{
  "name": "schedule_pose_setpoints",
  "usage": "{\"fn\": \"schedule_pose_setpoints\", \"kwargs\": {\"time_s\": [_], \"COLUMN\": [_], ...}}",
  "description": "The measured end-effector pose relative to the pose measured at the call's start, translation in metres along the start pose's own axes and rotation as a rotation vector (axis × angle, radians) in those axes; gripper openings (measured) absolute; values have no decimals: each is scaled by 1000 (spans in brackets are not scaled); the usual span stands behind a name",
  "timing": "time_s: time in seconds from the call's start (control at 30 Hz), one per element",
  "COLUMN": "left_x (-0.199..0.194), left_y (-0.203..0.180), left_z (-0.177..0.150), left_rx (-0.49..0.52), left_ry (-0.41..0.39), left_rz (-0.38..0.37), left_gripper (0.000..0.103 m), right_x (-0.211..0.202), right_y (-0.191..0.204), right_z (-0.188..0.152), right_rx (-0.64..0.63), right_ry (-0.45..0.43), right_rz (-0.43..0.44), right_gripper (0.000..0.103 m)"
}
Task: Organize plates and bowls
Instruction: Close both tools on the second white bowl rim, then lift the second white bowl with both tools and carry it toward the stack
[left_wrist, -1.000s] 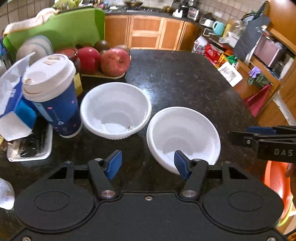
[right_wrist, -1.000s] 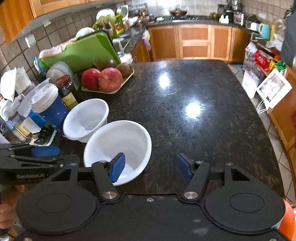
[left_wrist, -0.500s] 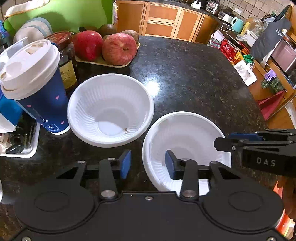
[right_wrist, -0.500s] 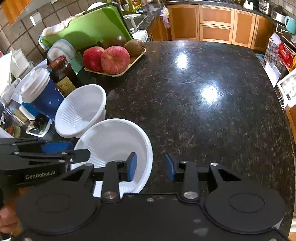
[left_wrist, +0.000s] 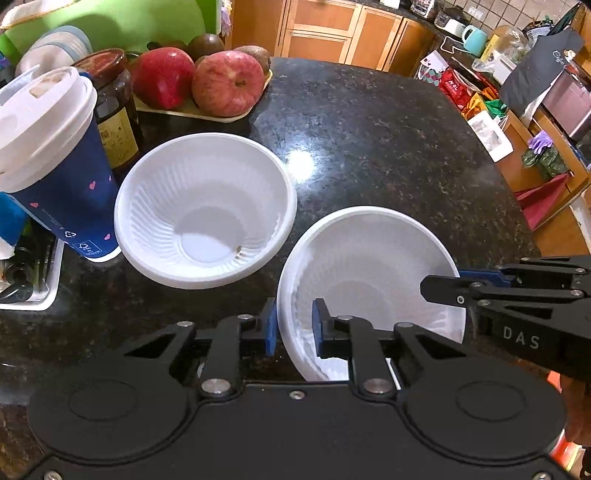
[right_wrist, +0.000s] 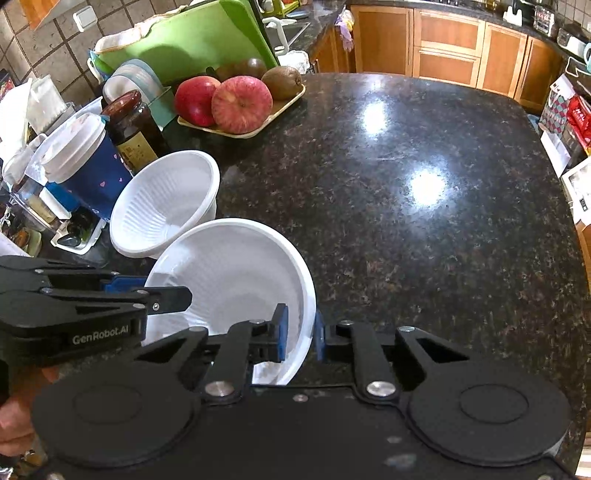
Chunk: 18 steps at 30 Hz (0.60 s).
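Note:
Two white ribbed plastic bowls are on the black granite counter. The near bowl is tilted and gripped from both sides. My left gripper is shut on its left rim. My right gripper is shut on its right rim; it also shows in the left wrist view, and the left gripper shows in the right wrist view. The far bowl sits upright just behind and left, close to the held bowl.
A blue paper cup with a white lid and a dark jar stand left of the far bowl. A tray of apples and kiwis is behind. A green cutting board and dish rack stand at the back left.
Both grippers closed from open onto opposite rims of the near bowl. The bowl has tipped up from lying flat on the counter.

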<state>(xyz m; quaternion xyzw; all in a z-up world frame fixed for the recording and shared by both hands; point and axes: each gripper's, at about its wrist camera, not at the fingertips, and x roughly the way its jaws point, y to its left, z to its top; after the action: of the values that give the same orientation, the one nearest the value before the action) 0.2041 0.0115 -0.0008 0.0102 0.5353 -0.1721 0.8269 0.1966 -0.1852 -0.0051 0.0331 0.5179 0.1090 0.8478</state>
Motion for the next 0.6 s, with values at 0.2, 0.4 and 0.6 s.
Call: {"fn": "schedule_pose_setpoints", "kwargs": {"time_s": [0.2, 0.4, 0.6], "left_x": [-15, -39, -71], "left_y": [-2, -5, -7], "left_z": [-2, -9, -23], "left_rx": [11, 30, 60], "left_ry": [-14, -37, -65], "left_rz": [-19, -39, -50], "left_gripper": [25, 25, 25], "right_x": [-18, -46, -80], "right_y": [5, 16, 35], "right_z": [-4, -14, -34], "right_rx": [3, 4, -13], "right_ry": [-32, -79, -121], "right_rz": [-11, -27, -41], "right_gripper": [17, 17, 17]}}
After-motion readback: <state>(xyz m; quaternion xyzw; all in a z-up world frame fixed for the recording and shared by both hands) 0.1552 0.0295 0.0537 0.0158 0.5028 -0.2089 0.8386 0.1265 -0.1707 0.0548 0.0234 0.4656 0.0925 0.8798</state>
